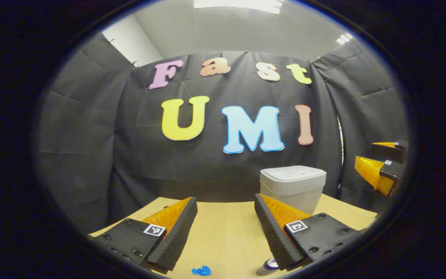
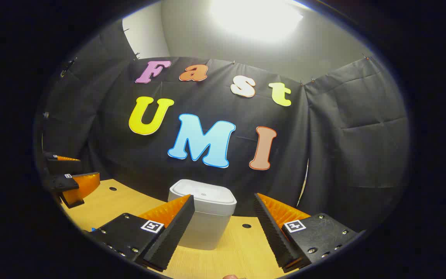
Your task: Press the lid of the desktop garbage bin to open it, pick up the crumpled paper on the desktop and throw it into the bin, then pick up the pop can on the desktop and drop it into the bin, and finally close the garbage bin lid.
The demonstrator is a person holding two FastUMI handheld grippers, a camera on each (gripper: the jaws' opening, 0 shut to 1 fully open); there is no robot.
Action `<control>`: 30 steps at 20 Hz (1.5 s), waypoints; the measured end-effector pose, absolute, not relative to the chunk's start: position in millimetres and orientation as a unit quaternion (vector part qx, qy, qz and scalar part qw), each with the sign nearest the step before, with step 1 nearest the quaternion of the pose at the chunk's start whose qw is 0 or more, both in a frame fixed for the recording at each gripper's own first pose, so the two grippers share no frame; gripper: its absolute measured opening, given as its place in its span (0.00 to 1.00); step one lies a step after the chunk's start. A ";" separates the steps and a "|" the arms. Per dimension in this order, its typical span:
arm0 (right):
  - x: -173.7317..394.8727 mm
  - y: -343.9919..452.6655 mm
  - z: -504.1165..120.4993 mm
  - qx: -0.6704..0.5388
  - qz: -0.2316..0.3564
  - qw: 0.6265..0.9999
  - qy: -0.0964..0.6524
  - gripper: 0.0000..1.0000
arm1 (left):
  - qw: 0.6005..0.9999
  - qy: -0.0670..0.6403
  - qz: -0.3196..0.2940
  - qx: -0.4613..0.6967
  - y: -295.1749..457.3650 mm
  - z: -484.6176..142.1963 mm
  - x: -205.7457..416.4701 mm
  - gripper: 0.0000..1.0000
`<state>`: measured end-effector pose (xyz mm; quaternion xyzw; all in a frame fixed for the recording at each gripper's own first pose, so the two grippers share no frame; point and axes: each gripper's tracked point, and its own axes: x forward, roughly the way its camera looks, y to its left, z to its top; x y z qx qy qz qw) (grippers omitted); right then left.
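Note:
The grey desktop bin (image 1: 292,186) stands at the back of the wooden table with its lid down. A small blue crumpled paper (image 1: 201,270) lies near the front edge, below my left gripper (image 1: 225,199), which hovers open and holds nothing. The pop can (image 1: 267,266) stands just under that gripper's right finger, partly hidden. In the right gripper view the bin (image 2: 203,217) sits close ahead, its left side hidden behind the left finger. My right gripper (image 2: 223,197) is open and empty above the table in front of the bin.
The other gripper (image 1: 364,152) hangs open in the air to the right of the bin. In the right gripper view the left gripper (image 2: 88,167) shows at far left. The light wooden table (image 2: 242,248) has small round holes (image 2: 246,225). Black cloth walls close the back and sides.

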<state>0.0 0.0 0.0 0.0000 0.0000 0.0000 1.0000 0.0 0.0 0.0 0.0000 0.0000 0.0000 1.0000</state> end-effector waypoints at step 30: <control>64.9 45.7 -18.3 0.006 0.035 0.998 0.049 0.71 | 1.000 -0.008 0.002 0.025 43.2 12.1 43.1 1.00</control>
